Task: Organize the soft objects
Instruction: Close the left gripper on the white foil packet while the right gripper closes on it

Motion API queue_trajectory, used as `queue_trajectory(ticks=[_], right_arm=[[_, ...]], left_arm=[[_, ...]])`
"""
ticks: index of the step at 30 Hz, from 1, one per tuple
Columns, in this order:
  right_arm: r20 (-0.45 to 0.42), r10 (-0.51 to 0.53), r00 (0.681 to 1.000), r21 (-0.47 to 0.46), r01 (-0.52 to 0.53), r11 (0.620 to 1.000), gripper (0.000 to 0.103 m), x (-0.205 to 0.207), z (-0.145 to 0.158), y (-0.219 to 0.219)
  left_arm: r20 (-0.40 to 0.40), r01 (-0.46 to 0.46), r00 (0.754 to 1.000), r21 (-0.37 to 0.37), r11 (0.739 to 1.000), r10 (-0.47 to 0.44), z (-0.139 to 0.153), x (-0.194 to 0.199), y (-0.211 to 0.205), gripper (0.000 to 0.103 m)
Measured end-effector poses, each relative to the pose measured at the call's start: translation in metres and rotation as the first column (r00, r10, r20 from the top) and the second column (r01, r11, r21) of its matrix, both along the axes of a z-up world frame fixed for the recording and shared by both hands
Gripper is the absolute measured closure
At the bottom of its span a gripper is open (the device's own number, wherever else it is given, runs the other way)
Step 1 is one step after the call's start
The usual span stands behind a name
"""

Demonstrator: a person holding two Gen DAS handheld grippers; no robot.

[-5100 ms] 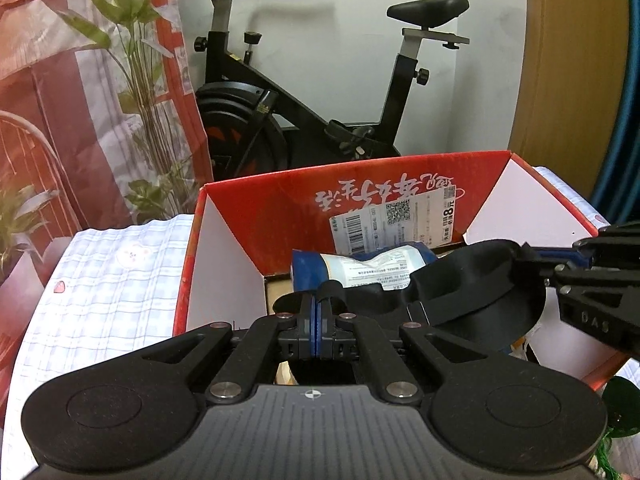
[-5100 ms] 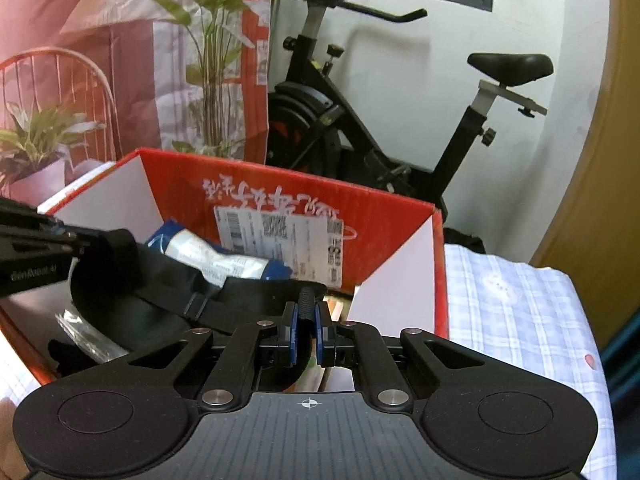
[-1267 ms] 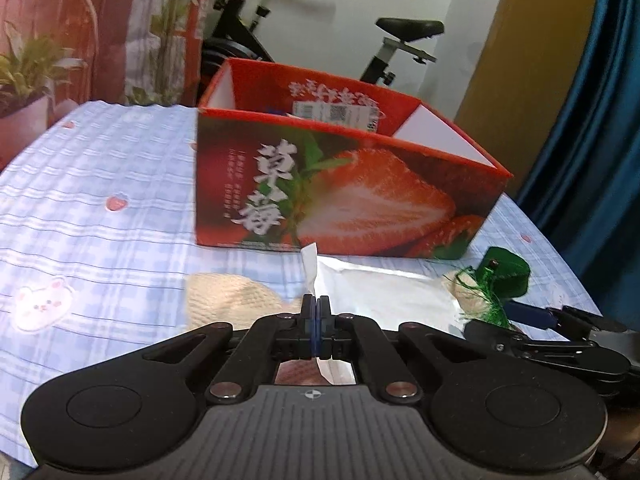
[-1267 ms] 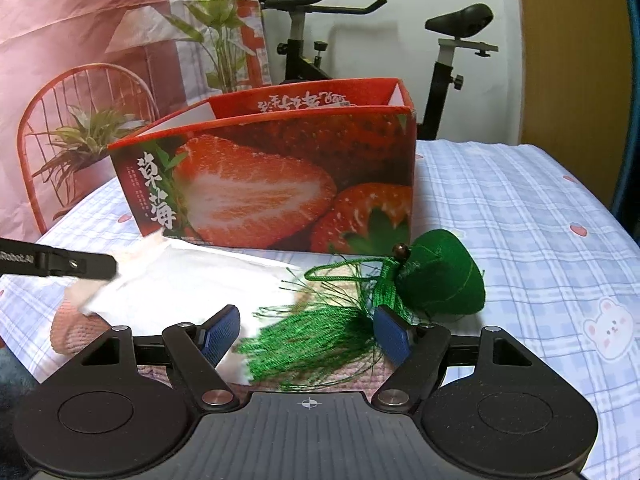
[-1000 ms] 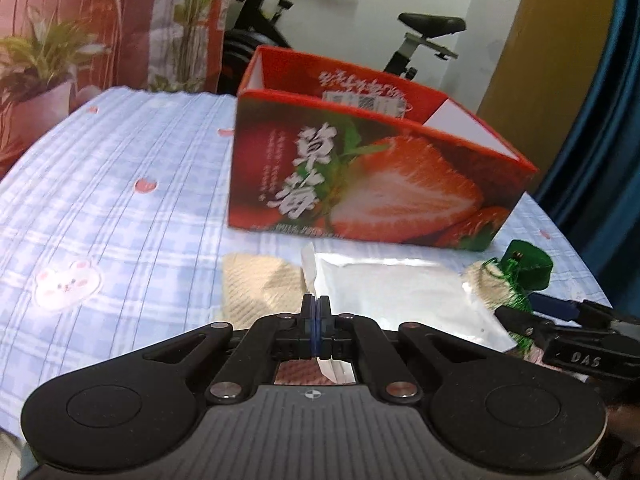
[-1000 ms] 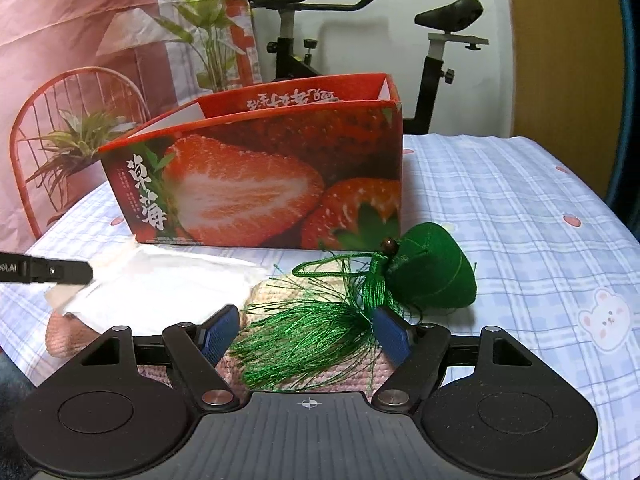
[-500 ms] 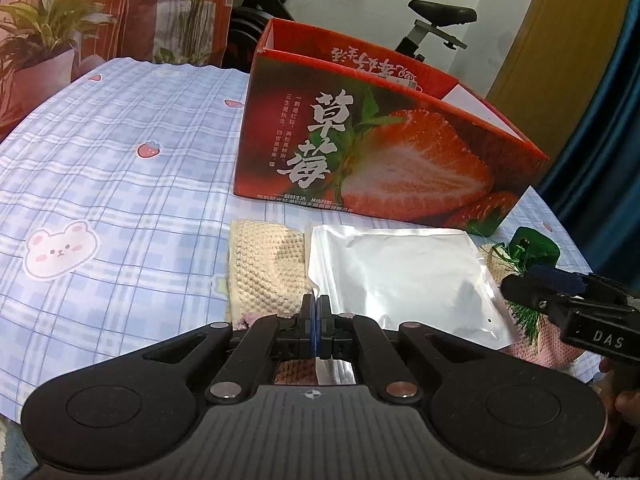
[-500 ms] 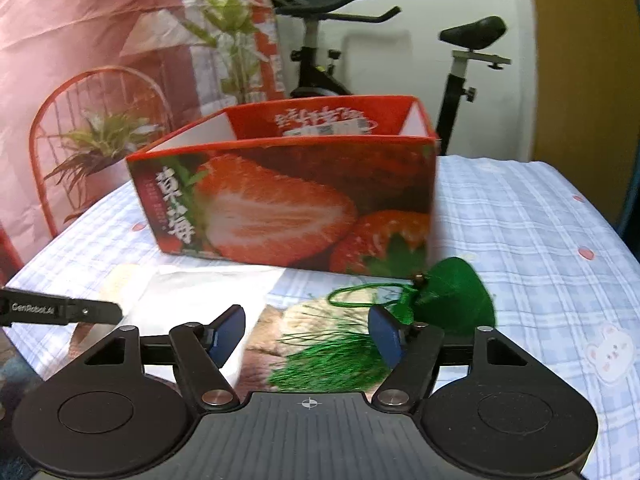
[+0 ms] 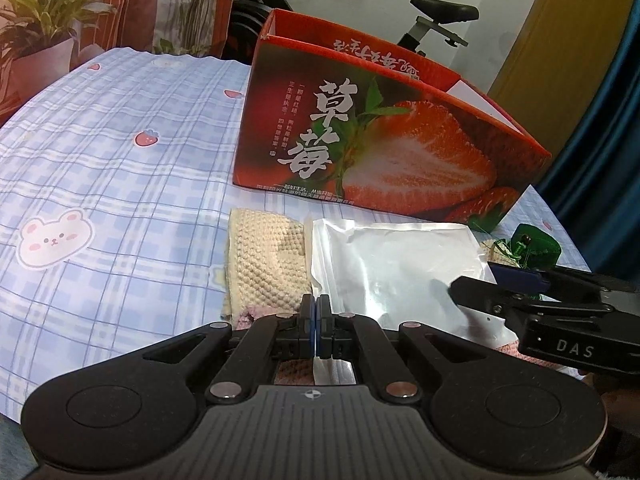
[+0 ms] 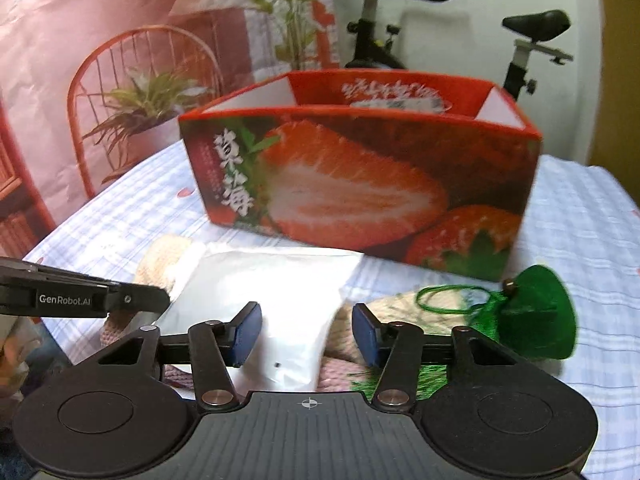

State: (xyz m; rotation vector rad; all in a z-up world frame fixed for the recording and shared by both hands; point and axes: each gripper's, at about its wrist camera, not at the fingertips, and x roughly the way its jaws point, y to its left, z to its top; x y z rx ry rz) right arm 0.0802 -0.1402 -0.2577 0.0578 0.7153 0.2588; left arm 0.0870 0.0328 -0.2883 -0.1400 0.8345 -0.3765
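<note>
Left wrist view: my left gripper (image 9: 316, 312) has its jaws pressed together on the near left corner of a silvery white pouch (image 9: 396, 264), whose edge runs between the blue pads. The pouch lies flat on the checked blue tablecloth (image 9: 120, 184), overlapping a cream knitted cloth (image 9: 264, 260) just to its left; a pink knitted edge shows beneath, near the jaws. Just beyond both stands the open red strawberry box (image 9: 384, 148), its printed side facing me. At the right, my right gripper (image 9: 500, 284) reaches in above the pouch's right part, and past it a green pouch with tassel (image 9: 536, 248) lies near the box's right corner. An exercise bike (image 9: 440, 16) and a potted plant (image 9: 44, 28) stand far behind. Right wrist view (blurred): my right gripper (image 10: 307, 332) has its jaws apart and closing, with the near right corner of the silvery white pouch (image 10: 276, 292) between the pads; I cannot tell whether either pad touches it. The green pouch with tassel (image 10: 540, 312) lies to the right on the tablecloth (image 10: 580, 232), its cord loop resting on the cream knitted cloth (image 10: 396, 308). My left gripper (image 10: 160, 299) enters from the left at the pouch's left edge. The strawberry box (image 10: 352, 192) stands just behind the pouch.
</note>
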Motion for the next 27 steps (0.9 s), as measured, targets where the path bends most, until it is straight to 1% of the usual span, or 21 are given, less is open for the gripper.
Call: queue_trajectory(ticks=[3, 5, 6, 8, 10, 14, 19, 21, 22, 24, 27], right_arm=[[-0.005, 0.003, 1.000, 0.022, -0.002, 1.000, 0.058, 0.004, -0.002, 0.000], [-0.001, -0.002, 1.000, 0.035, 0.002, 0.999, 0.063, 0.003, -0.002, -0.001], [0.002, -0.004, 1.000, 0.042, 0.004, 0.999, 0.064, 0.002, -0.003, -0.002], [0.010, -0.021, 1.000, 0.059, 0.020, 0.998, 0.072, -0.001, -0.005, -0.006], [0.010, -0.042, 0.999, 0.081, 0.041, 0.996, 0.075, -0.003, -0.007, -0.010], [0.012, -0.077, 0.997, 0.117, 0.075, 0.990, 0.077, -0.008, -0.011, -0.018], [0.023, -0.074, 0.997, 0.100, 0.071, 0.992, 0.078, -0.011, -0.012, -0.016], [0.025, -0.077, 0.997, 0.103, 0.074, 0.992, 0.080, -0.012, -0.012, -0.017], [0.028, -0.080, 0.996, 0.105, 0.076, 0.992, 0.083, -0.012, -0.012, -0.018], [0.035, -0.086, 0.996, 0.111, 0.081, 0.991, 0.086, -0.014, -0.011, -0.019], [0.050, -0.094, 0.994, 0.112, 0.088, 0.990, 0.087, -0.016, -0.008, -0.020]], left_arm=[[0.005, 0.002, 1.000, -0.006, 1.000, -0.002, 0.001, -0.001, 0.000, 0.102], [0.001, -0.002, 1.000, -0.022, 1.000, 0.002, 0.002, 0.000, 0.002, 0.101], [-0.001, -0.005, 1.000, -0.033, 0.999, 0.005, 0.002, 0.000, 0.003, 0.101], [-0.010, -0.018, 1.000, -0.075, 0.997, 0.018, 0.002, 0.001, 0.007, 0.101], [-0.021, -0.019, 1.000, -0.106, 0.994, 0.017, 0.000, 0.002, 0.008, 0.101], [-0.010, -0.010, 1.000, -0.094, 0.996, 0.009, 0.000, 0.001, 0.003, 0.101], [0.007, 0.002, 1.000, -0.077, 0.997, -0.002, 0.001, -0.002, 0.002, 0.101], [0.020, 0.018, 1.000, -0.081, 0.997, -0.016, 0.002, -0.003, 0.002, 0.101], [0.031, 0.026, 0.999, -0.078, 0.997, -0.024, 0.004, -0.004, 0.001, 0.101], [0.048, 0.044, 0.998, -0.052, 0.998, -0.041, 0.006, -0.007, -0.004, 0.101], [0.034, 0.059, 0.998, -0.054, 0.997, -0.058, 0.004, -0.006, -0.006, 0.101]])
